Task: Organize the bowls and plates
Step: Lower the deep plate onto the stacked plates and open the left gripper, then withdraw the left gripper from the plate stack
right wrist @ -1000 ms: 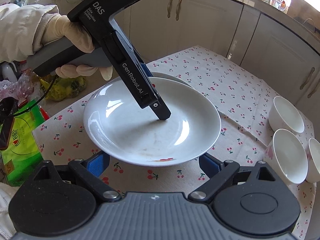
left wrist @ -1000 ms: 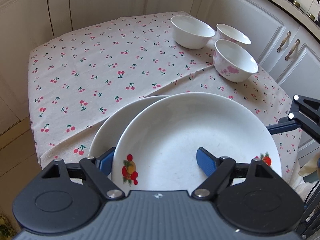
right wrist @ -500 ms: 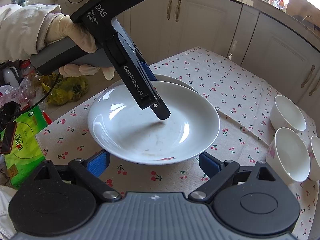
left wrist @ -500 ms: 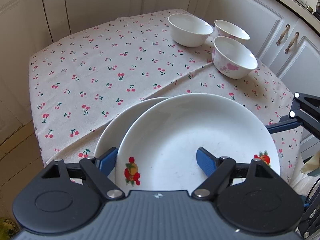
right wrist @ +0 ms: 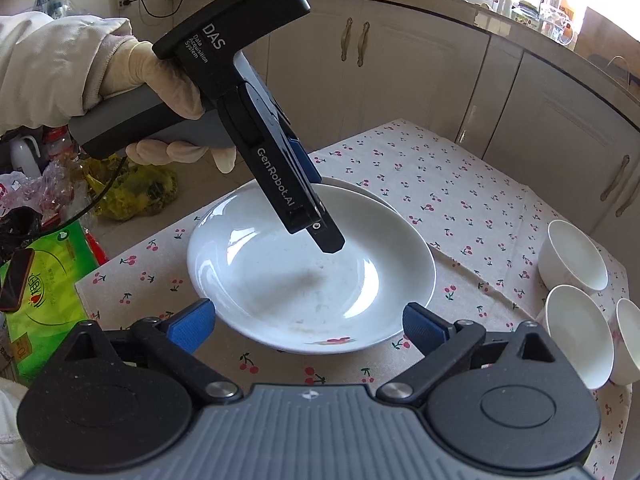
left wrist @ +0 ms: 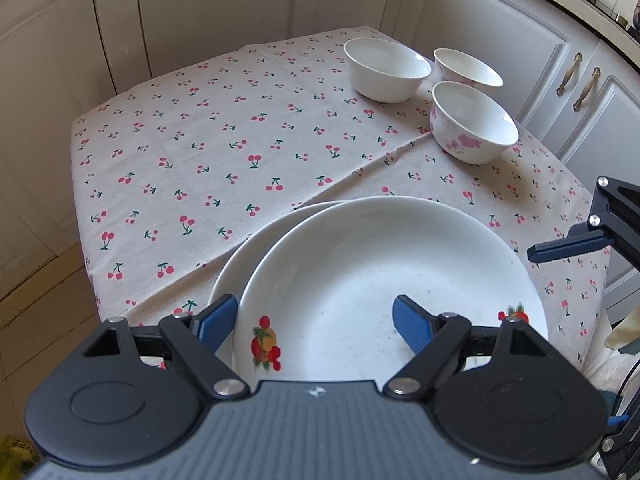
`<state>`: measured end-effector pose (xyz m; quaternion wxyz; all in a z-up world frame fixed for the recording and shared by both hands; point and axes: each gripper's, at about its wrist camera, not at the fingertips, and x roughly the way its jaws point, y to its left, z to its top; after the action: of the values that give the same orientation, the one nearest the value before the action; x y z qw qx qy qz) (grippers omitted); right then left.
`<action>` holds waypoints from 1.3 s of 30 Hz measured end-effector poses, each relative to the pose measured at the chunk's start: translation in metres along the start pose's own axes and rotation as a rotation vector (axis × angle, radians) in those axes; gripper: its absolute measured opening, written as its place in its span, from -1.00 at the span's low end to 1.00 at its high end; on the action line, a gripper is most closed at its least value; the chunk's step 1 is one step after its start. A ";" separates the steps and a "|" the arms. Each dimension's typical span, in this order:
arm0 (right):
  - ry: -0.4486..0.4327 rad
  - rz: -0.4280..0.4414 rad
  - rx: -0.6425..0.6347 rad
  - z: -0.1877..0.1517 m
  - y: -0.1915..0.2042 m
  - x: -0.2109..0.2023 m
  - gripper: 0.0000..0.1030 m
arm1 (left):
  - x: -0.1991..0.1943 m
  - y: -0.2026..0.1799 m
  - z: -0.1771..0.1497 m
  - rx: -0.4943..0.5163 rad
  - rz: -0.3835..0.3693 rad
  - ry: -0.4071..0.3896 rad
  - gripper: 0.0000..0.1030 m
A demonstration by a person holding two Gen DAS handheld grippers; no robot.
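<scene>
A white plate with fruit prints [left wrist: 384, 272] lies on a second white plate [left wrist: 248, 252] at the near edge of the cherry tablecloth [left wrist: 192, 148]. My left gripper [left wrist: 314, 320] is open; its fingers straddle the top plate's near rim, one above it and one outside it. In the right wrist view the left gripper [right wrist: 320, 224] hangs just above the top plate [right wrist: 280, 276] without touching it. My right gripper [right wrist: 308, 326] is open and empty, in front of that plate. Three white bowls [left wrist: 472, 124] stand at the far right.
White cabinets [left wrist: 500, 32] ring the table. A green packet [right wrist: 44, 280] and plastic bags [right wrist: 132, 192] lie left of the table in the right wrist view. The right gripper's finger [left wrist: 568, 246] shows at the right edge of the left wrist view.
The top plate has come down onto the lower plate. My left gripper has let go of it and pulled up and back. The right gripper has barely moved.
</scene>
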<state>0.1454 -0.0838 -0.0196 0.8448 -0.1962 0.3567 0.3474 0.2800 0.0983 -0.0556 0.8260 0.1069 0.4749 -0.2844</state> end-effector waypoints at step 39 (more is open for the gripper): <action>-0.099 -0.299 0.197 -0.058 -0.053 -0.050 1.00 | -0.057 -0.069 -0.034 -0.041 0.131 -0.312 0.77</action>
<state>0.1319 -0.1760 -0.0165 0.9186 -0.1463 0.3138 0.1904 0.1941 0.0779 -0.0189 0.9085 0.0750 0.3385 -0.2335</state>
